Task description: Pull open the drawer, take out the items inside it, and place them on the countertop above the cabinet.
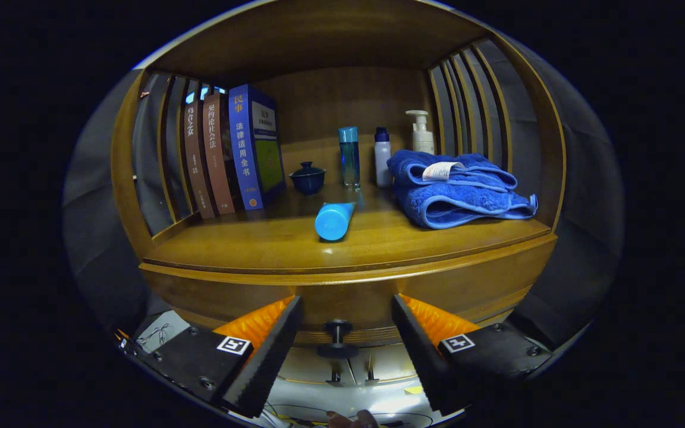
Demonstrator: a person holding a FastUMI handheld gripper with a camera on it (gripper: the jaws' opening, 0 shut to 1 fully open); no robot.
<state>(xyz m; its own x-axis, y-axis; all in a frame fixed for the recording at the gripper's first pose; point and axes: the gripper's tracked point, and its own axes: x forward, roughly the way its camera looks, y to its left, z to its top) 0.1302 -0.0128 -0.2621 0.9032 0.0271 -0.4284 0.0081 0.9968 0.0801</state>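
Note:
My gripper [346, 298] is open, its fingers spread to either side of the small dark knob [338, 330] on the wooden drawer front [354, 297]. The knob sits in the gap, untouched by either finger. I cannot tell whether the drawer is pulled out at all; its inside is hidden. Above it runs the cabinet's wooden countertop [271, 244]. A light blue tube [335, 220] lies on its side there, cap end toward me, just beyond the fingers.
On the countertop, three upright books [229, 154] lean at the back left, next to a dark lidded teacup [307, 177]. A blue glass bottle [349, 156], a white bottle [382, 156] and a pump bottle [421, 134] stand behind a folded blue towel [458, 187]. Slatted sides enclose the shelf.

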